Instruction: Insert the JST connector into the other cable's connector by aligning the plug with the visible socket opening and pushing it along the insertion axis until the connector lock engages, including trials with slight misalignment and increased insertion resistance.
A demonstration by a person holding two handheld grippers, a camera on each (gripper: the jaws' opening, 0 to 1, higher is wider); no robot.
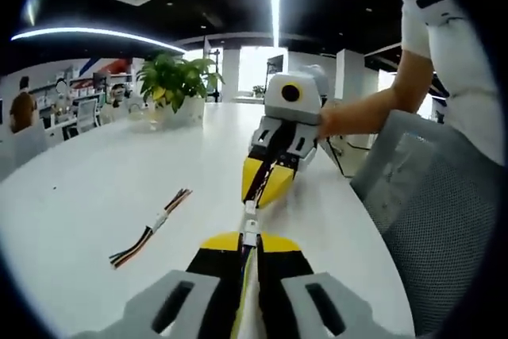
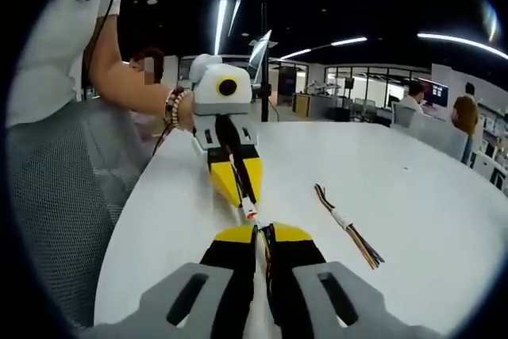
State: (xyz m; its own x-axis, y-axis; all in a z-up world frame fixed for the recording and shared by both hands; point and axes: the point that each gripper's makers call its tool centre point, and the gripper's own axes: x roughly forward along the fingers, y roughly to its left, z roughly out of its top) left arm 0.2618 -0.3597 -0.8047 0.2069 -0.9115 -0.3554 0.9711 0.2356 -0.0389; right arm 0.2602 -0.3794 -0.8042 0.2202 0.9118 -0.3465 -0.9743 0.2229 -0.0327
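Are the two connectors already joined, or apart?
Cannot tell. The connectors meet end to end between the left gripper and right gripper.

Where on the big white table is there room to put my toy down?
Lots of bare table lies between the loose wire bundle and the potted plant. More sits past the bundle toward the far edge. It's crowded where the left claw meets the right claw with their cables.

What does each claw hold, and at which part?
Left claw grips one cable just behind its white connector; right claw grips the other cable behind its connector.
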